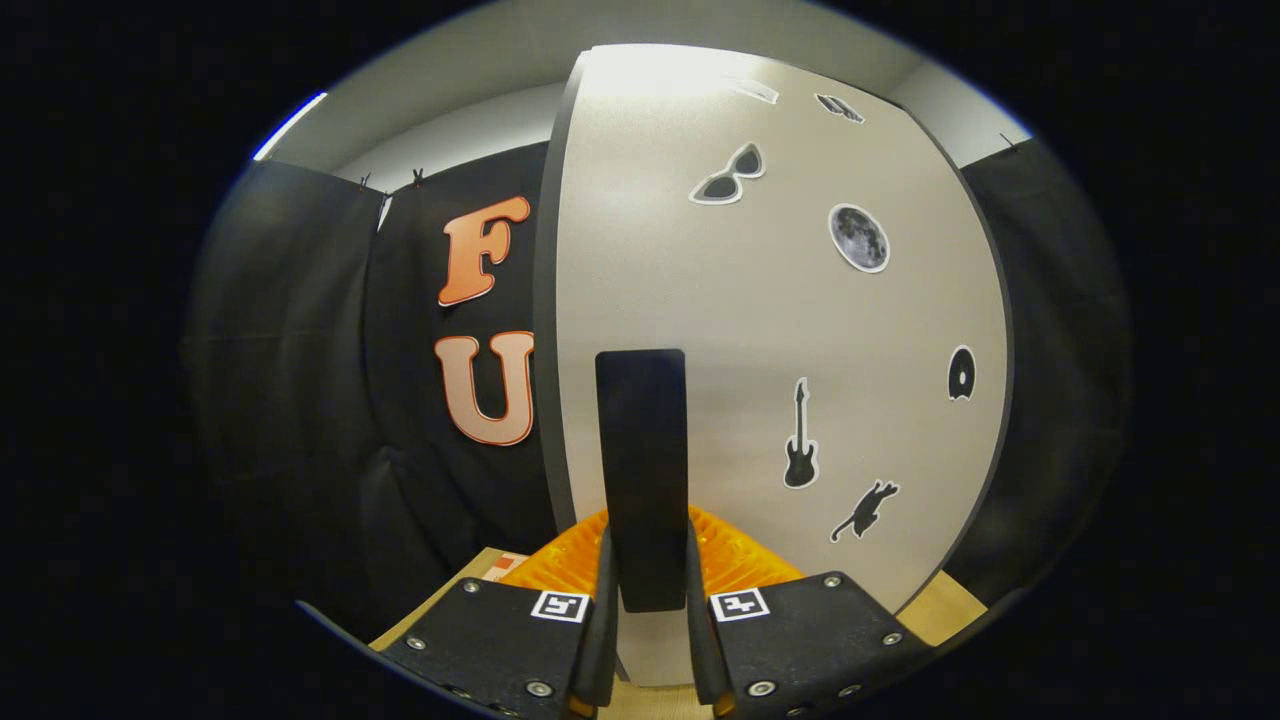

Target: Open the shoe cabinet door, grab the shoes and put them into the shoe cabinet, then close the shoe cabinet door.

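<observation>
- Nearest the camera, the gripper (648, 590) has its two fingers closed on the door handle (641, 470), one finger (606, 600) pressing on each side of it.
- The handle is a dark, upright bar; its lower end sits between the fingers, and the rest rises beyond them.
- The handle is mounted on the shoe cabinet door (780, 330), a pale grey panel with a dark edge that stands directly ahead of the fingers.
- The handle sits near the door's left edge.
- Stickers are fixed to the door to the right of the handle: a pair of sunglasses (728, 177), a moon (858, 238), a guitar (800, 438), a cat (866, 510) and a small dark disc (961, 373).
- Whether the door is fully closed or slightly ajar cannot be told.
- A light wooden surface (955, 605) lies below the door, on both sides of the gripper.
- Black cloth (300, 400) hangs to the left and right of the door.
- A white wall (470, 130) rises above the cloth.
</observation>
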The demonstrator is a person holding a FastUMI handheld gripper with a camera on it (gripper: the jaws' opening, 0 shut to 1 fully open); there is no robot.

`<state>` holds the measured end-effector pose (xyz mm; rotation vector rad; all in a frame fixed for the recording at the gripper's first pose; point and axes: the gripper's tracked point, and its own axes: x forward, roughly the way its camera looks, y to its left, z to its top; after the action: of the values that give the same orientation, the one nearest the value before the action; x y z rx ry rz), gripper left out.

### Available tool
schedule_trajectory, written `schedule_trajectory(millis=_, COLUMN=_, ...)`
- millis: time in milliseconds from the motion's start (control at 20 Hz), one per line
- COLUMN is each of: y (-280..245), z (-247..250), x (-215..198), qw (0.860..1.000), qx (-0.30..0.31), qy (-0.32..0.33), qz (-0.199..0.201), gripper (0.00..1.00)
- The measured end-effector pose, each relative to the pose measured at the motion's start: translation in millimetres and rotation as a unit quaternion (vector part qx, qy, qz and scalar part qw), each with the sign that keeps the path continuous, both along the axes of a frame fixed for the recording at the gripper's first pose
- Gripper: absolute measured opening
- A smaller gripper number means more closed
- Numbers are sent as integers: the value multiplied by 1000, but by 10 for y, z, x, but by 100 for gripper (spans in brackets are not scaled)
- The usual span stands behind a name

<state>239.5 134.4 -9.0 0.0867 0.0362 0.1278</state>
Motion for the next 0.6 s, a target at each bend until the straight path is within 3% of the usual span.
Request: schedule_trajectory(millis=600, y=-345, z=31, x=-608, qw=999, qx=10, qy=-3, qz=-31, gripper=30)
